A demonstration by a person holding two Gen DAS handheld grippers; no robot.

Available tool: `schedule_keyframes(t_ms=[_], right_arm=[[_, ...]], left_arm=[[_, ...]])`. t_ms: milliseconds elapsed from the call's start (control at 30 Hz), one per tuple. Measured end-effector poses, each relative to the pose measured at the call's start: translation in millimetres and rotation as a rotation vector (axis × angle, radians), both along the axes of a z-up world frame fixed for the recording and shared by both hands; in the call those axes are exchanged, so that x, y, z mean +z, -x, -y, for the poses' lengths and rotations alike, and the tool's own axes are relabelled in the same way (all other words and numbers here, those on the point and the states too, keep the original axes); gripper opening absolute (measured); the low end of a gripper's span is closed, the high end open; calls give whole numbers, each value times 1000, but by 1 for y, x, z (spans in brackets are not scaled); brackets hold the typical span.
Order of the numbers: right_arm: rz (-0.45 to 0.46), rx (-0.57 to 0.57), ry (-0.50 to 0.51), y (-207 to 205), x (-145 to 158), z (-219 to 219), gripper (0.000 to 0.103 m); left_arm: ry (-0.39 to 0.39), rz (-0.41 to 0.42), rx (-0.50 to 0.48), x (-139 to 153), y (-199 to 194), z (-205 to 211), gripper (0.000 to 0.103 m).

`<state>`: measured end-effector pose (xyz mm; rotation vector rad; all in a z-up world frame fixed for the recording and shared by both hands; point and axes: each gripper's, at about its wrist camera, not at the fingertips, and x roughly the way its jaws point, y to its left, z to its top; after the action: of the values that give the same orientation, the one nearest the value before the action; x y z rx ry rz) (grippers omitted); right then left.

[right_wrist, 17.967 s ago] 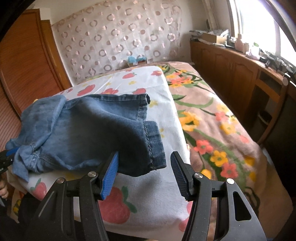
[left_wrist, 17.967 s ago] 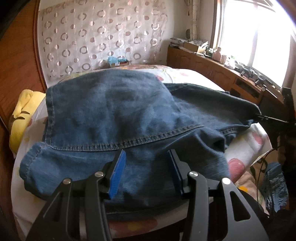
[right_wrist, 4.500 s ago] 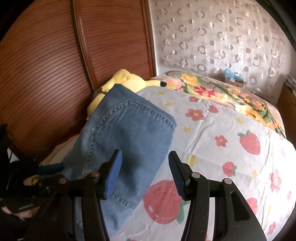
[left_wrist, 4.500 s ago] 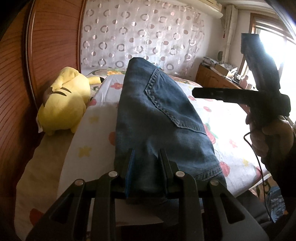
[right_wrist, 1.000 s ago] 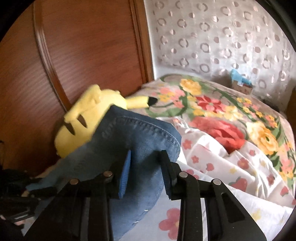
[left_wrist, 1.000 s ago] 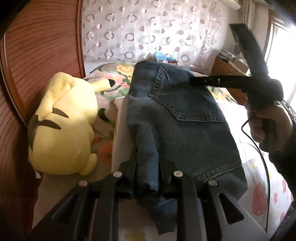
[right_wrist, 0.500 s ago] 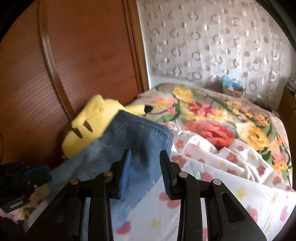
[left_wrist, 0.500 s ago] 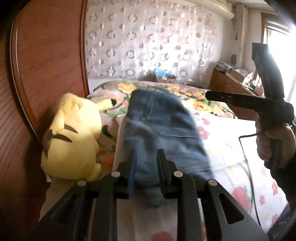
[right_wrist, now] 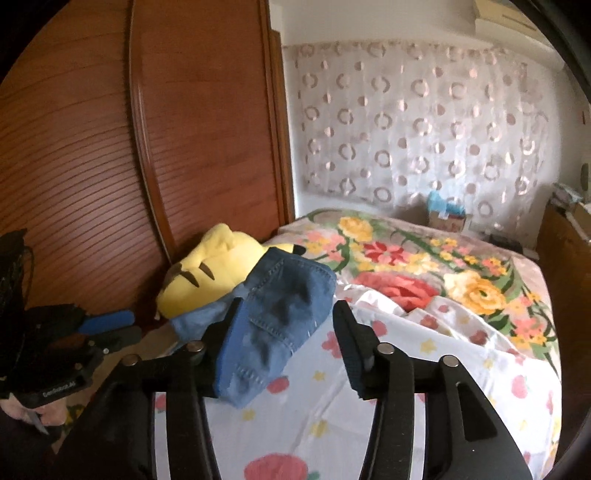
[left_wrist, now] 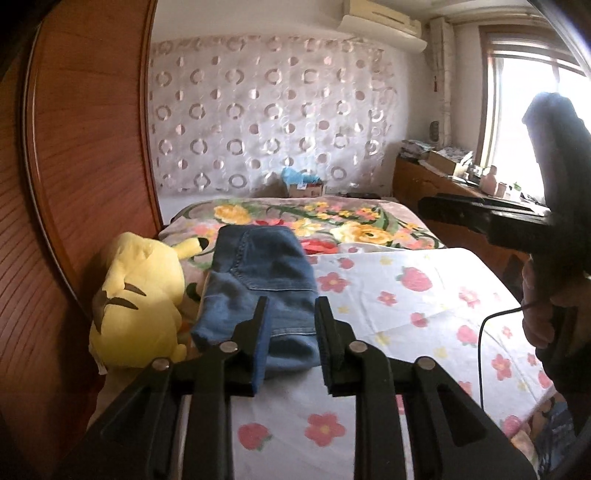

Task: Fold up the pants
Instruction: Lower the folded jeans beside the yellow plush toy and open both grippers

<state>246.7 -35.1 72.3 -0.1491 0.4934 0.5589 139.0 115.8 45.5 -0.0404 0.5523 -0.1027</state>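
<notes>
left wrist view: folded pants [left_wrist: 258, 280] lie on the bed [left_wrist: 424, 295] beside a yellow plush toy [left_wrist: 136, 302]. left gripper [left_wrist: 290, 332] and right gripper [right_wrist: 284, 343] jaws, just opening, pinch nothing. a small box [left_wrist: 306, 190] holds something blue.

A wood wardrobe [left_wrist: 85, 155] with slatted panels fills the left of both views. On the far wall at centre hangs a sheer curtain [left_wrist: 266, 122] with a ring pattern, an air conditioner [left_wrist: 380, 18] above it at the top. Bright daylight comes through a window [left_wrist: 524, 122] at upper right, over a cluttered wooden counter [left_wrist: 436, 177]. A bed [left_wrist: 424, 306] with floral covers spans the lower frame.
</notes>
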Motion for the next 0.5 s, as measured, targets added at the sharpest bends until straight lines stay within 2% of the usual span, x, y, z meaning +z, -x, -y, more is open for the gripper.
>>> schedule_keyframes(t_ms=[333, 500], right_arm=[[27, -69, -31, 54, 1, 45, 69], [38, -100, -46, 71, 1, 65, 72]], left_arm=[[-16, 52, -65, 14, 29, 37, 35], [-32, 78, -76, 20, 41, 50, 41]])
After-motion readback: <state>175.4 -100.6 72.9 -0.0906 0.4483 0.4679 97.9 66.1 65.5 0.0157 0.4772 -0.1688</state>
